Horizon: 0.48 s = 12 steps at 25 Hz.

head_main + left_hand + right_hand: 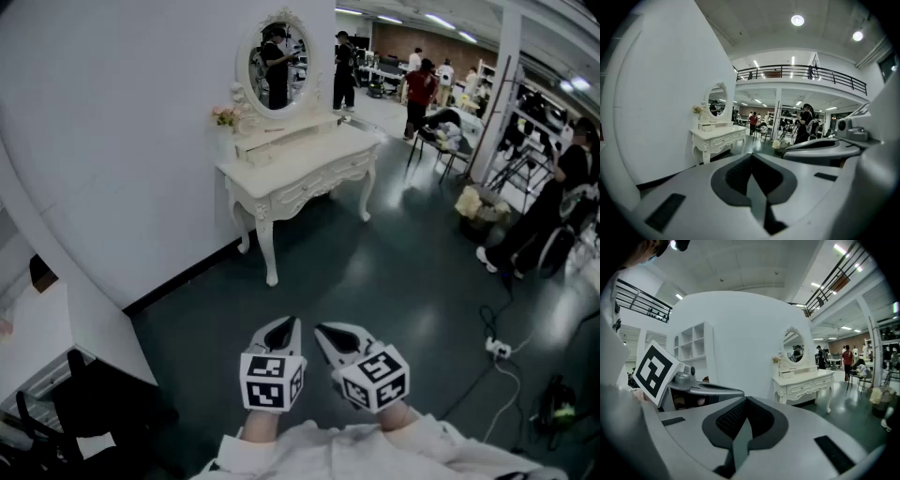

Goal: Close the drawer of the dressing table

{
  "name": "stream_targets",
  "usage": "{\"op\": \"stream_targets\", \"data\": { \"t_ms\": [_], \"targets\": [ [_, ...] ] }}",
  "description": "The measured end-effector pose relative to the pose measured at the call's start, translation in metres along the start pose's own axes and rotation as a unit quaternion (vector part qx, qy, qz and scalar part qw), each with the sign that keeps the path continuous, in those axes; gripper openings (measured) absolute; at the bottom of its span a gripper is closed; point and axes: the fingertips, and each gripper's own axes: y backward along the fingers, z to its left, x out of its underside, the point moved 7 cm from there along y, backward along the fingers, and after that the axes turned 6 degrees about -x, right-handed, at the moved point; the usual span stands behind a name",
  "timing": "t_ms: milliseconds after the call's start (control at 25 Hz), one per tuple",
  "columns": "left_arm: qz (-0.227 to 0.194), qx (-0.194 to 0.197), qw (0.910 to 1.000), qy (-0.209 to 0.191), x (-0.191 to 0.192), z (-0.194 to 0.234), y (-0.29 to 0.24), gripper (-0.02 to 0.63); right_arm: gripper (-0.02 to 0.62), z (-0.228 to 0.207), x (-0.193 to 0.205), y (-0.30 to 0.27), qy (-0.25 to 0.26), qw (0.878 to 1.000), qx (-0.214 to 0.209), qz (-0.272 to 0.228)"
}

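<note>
A white carved dressing table [300,164] stands against the white wall, several steps ahead of me, with an oval mirror [277,64] on top and drawers [330,180] along its front. It also shows small in the left gripper view as the dressing table [717,138] and in the right gripper view as the dressing table [804,385]. From here its drawers look flush with the front; any gap is too small to tell. My left gripper [291,325] and right gripper [323,330] are held side by side low in the head view, both shut and empty, far from the table.
Dark green floor lies between me and the table. A white shelf unit [56,328] stands at my left. Chairs [441,141], bags [478,211] and several people [417,89] fill the right and back. A power strip with cable [497,349] lies on the floor at right.
</note>
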Motion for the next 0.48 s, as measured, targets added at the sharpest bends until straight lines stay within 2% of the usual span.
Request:
{"op": "stream_targets", "data": {
  "t_ms": [480],
  "targets": [
    [-0.001, 0.024, 0.9997, -0.01, -0.004, -0.001, -0.011, 0.006, 0.006, -0.012, -0.003, -0.009, -0.007, 1.0, 0.007, 0.001]
  ]
}}
